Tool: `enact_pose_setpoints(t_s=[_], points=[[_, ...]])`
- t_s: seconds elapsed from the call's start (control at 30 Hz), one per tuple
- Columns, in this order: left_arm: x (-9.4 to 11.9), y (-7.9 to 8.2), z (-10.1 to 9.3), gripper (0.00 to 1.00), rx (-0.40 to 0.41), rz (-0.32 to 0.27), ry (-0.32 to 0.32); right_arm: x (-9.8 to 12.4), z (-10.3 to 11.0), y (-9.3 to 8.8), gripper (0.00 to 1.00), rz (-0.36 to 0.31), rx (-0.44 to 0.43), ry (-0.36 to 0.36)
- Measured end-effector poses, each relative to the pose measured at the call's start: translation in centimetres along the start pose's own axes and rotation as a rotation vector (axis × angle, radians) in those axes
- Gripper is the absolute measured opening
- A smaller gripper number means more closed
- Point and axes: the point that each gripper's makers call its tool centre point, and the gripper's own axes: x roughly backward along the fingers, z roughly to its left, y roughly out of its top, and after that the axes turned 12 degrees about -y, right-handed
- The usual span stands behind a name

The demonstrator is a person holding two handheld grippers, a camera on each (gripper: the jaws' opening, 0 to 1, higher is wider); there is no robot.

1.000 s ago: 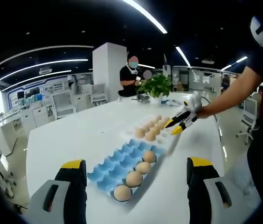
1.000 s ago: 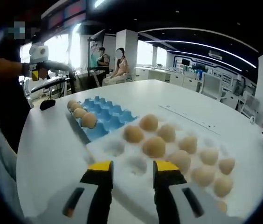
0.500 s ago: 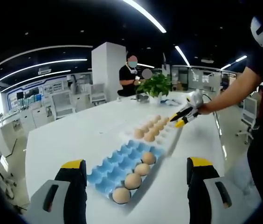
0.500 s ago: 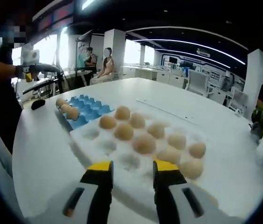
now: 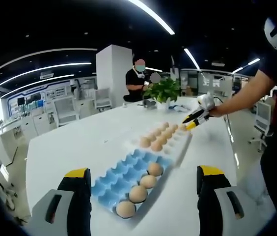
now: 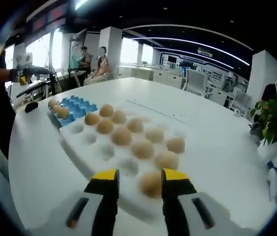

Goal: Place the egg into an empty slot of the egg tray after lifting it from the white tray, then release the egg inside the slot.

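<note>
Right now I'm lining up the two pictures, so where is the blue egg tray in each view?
Left gripper view: the blue egg tray lies low in the middle, between the jaws.
Right gripper view: it sits far off at upper left.
Shared landmark: the white tray of eggs butts against its end.

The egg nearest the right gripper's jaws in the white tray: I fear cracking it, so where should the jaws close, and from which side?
Probably across the middle of that egg, coming down from above. It sits in a cup of the white tray, so only its rounded upper half is free. The right gripper is open, and the egg lies between its tips. A neighbouring egg sits just beyond, so avoid a sideways approach.
</note>
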Motion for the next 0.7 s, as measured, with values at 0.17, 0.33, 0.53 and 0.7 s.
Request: enact_pose_setpoints(t_s=[0.17,0.33,0.53,0.7], points=[[-0.2,0.1,0.0,0.91,0.001,0.001,0.004,-0.1,-0.8,-0.8,0.36,0.034,0.004,-0.001],[-0.4,0.2,0.1,0.91,-0.001,0.004,0.011,-0.5,-1.5,-2.0,0.35,0.092,0.028,0.015],[-0.5,0.3,0.1,0.91,0.002,0.006,0.021,-1.0,-1.2,-2.3,0.35,0.119,0.053,0.057],[-0.6,0.3,0.0,0.91,0.006,0.002,0.029,-1.5,-1.0,-2.6,0.33,0.14,0.067,0.076]])
